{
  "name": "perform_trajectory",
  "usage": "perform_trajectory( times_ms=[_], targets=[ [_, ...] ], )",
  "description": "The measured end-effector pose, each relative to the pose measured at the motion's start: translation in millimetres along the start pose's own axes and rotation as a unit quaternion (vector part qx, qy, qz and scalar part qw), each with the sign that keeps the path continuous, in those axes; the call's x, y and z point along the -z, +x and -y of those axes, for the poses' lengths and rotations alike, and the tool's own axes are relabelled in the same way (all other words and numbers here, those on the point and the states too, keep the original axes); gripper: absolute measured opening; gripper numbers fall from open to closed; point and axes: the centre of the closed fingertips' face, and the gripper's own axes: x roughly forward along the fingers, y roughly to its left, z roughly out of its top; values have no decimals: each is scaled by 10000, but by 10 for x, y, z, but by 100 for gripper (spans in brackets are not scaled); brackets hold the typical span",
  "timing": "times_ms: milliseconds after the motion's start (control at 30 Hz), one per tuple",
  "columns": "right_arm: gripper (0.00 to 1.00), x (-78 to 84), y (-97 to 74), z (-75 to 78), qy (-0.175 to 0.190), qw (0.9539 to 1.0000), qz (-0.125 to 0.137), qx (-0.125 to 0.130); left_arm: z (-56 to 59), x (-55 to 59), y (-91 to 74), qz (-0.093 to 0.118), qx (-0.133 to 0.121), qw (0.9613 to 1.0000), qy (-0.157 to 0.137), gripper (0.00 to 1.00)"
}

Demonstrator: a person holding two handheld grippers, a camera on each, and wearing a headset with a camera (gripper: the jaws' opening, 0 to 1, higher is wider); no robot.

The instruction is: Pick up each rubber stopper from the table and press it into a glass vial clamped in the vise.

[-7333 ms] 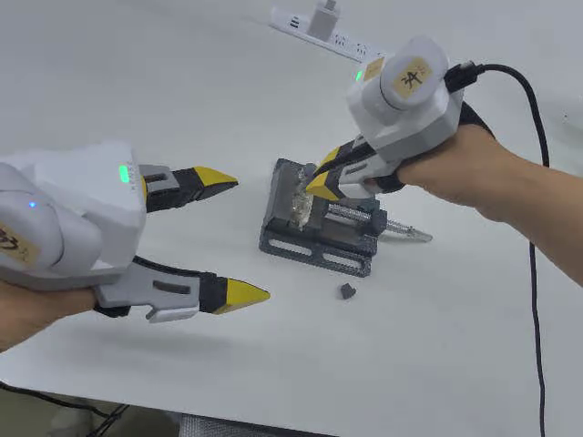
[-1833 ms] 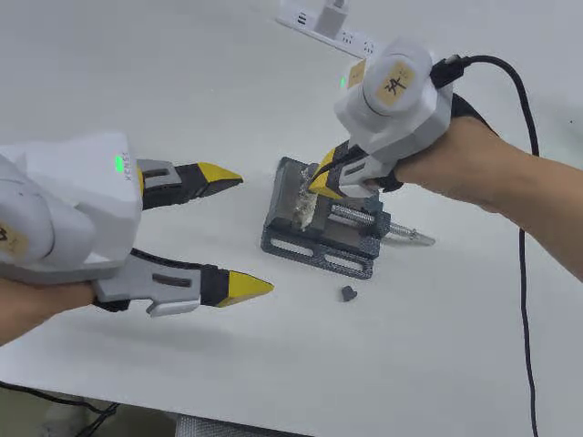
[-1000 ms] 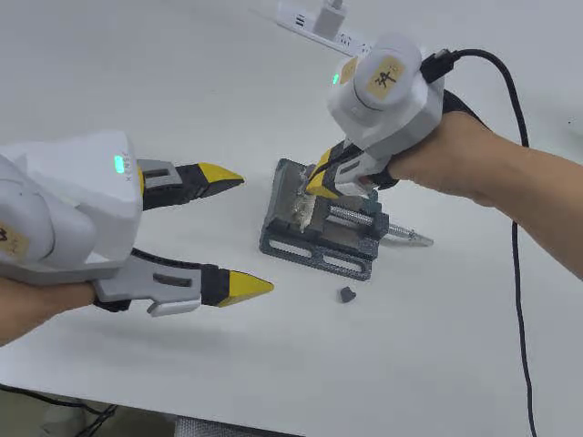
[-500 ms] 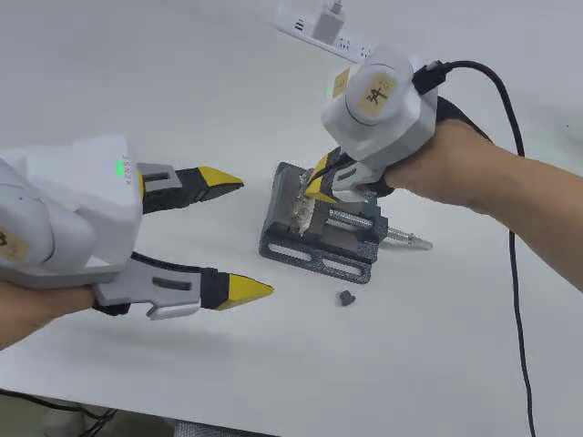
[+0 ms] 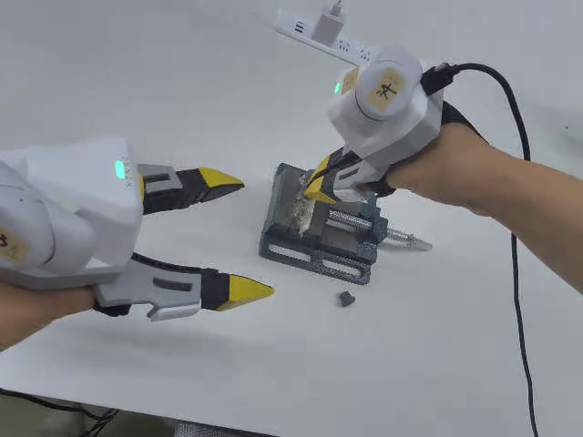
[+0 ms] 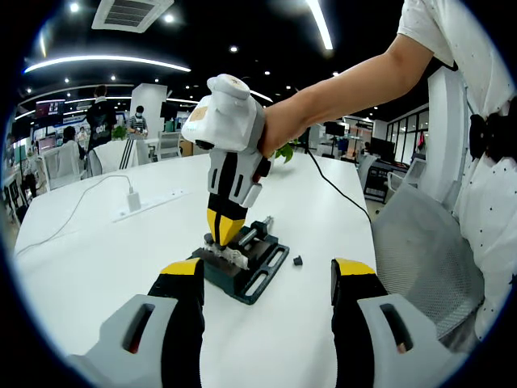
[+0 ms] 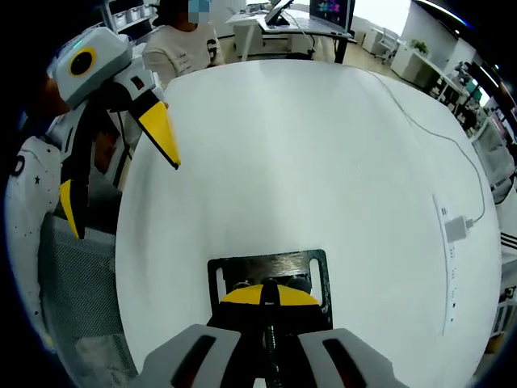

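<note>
A dark metal vise (image 5: pixel 321 248) sits mid-table with a clear glass vial (image 5: pixel 297 215) clamped in it. My right gripper (image 5: pixel 318 188) is shut, its yellow tips pointing down onto the vial's top; whether a stopper is under them is hidden. In the right gripper view the shut tips (image 7: pixel 266 296) cover the middle of the vise (image 7: pixel 242 268). One small dark rubber stopper (image 5: pixel 345 298) lies on the table just in front of the vise. My left gripper (image 5: pixel 239 235) hovers open to the left of the vise, holding nothing. Its own view shows the vise (image 6: pixel 260 271) and stopper (image 6: pixel 297 260) ahead.
A white power strip (image 5: pixel 323 29) lies at the table's far edge. A black cable (image 5: pixel 521 273) runs from the right gripper along the right side. The near table edge is close below the left gripper. People and office furniture stand beyond the table.
The right gripper has shifted slightly left over the vise and stays shut on top of the vial. The left gripper and the loose stopper have not moved.
</note>
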Motion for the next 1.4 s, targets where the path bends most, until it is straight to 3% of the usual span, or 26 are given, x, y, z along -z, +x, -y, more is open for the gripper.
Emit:
perform_trajectory(
  times_ms=[300, 467, 833, 967, 1033, 1133, 1400],
  targets=[
    [0, 2, -7, -29, 125, 9996, 266, 35, -16, -5, -41, -33, -44, 10000, 24, 62],
    [0, -1, -1, -35, 6, 9996, 254, 95, -8, -7, -50, -56, -42, 10000, 51, 62],
    [0, -4, -25, -52, 219, 9994, 260, 92, 7, -52, -11, -16, -16, 10000, 84, 62],
    [0, -3, -33, -56, 277, 9990, 320, 111, 11, -73, -8, -4, -3, 9999, 105, 62],
    [0, -3, -32, -48, 549, 9977, 403, 57, 13, -67, -14, -32, 2, 9999, 131, 62],
    [1, 0, -43, -65, 423, 9981, 445, 75, 14, -69, -27, -40, -8, 9999, 141, 62],
    [1, -15, -39, -37, 492, 9973, 530, 158, 31, -61, -44, -79, -16, 9998, 154, 62]
  ],
)
